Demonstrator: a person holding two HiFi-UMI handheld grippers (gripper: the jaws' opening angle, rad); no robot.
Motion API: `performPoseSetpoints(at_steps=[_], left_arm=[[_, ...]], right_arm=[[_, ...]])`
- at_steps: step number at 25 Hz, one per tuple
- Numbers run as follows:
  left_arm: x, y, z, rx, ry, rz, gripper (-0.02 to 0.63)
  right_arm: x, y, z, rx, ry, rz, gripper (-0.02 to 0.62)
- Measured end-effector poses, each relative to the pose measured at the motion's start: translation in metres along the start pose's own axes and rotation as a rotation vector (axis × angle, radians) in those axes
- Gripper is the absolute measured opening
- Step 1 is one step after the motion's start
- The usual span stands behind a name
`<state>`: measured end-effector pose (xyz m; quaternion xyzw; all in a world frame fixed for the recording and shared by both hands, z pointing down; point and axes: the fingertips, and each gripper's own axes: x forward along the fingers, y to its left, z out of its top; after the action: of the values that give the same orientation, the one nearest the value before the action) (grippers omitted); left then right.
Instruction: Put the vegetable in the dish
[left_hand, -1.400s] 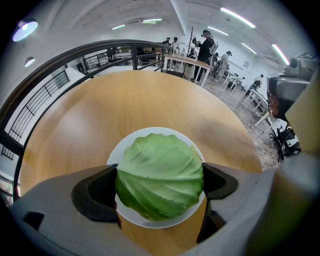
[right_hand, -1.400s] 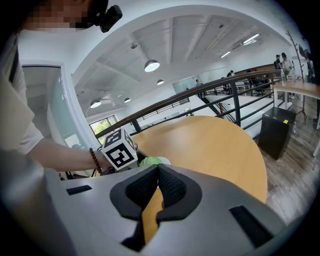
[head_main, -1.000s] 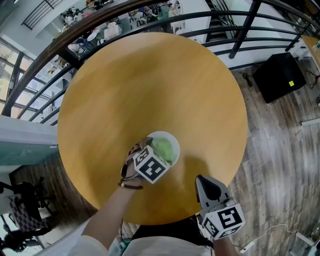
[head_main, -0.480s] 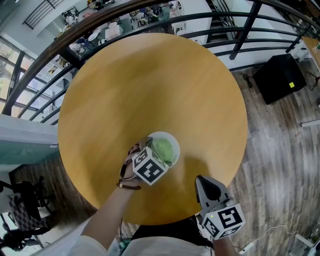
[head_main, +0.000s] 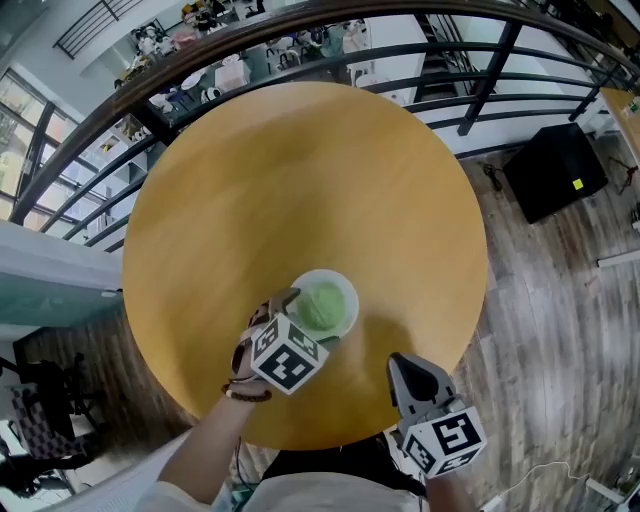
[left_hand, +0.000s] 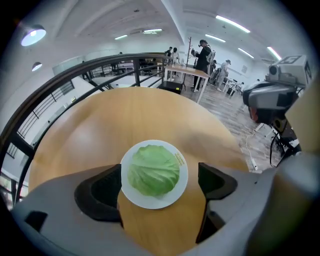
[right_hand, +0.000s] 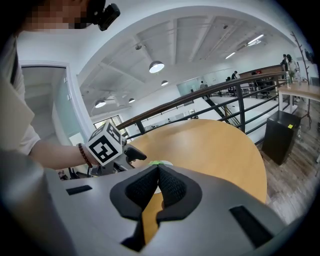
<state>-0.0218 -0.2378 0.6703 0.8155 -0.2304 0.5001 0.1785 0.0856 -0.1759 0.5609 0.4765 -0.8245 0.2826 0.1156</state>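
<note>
With the cabbage lying in the white dish on the surface, left gripper jaws spread empty above it, right gripper jaws pressed together on nothing, lift your left straight up, clear of the rim.

Head view overhead, gripper views near table

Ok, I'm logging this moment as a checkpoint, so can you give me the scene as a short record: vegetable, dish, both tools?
vegetable: green leafy head, lying in the dish
dish: white, round, on the wooden table, towards the person's side
left tool: jaws apart, gripping nothing; the dish shows between them in the left gripper view
right tool: jaws together, empty, at the table's near edge
task state: vegetable already in the dish
</note>
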Motion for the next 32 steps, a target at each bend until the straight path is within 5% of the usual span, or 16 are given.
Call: performPoseSetpoints(at_steps=[5, 6, 8, 14, 25, 32], left_arm=[[-0.061, -0.011, 0.01, -0.077, -0.118, 0.029, 0.483], [-0.074, -0.014, 0.012, -0.077, -0.143, 0.052, 0.443], [-0.096, -0.019, 0.016, -0.062, -0.195, 0.113, 0.236], [-0.171, -0.044, 0.017, -0.117, -0.354, 0.201, 0.052], [-0.24, -0.126, -0.026, -0.43, -0.606, 0.212, 0.021], [-0.261, -0.128, -0.04, -0.473, -0.681, 0.34, 0.021]], right_arm=[[-0.018, 0.021, 0.017, -0.051, -0.004, 0.017, 0.023], [-0.022, 0.024, 0.02, -0.06, -0.005, 0.022, 0.023], [-0.03, 0.031, 0.024, -0.077, -0.007, 0.032, 0.023], [-0.056, 0.067, 0.033, -0.123, -0.008, 0.059, 0.023], [-0.101, 0.109, 0.038, -0.167, -0.032, 0.065, 0.023], [-0.104, 0.141, 0.039, -0.221, -0.064, 0.101, 0.025]])
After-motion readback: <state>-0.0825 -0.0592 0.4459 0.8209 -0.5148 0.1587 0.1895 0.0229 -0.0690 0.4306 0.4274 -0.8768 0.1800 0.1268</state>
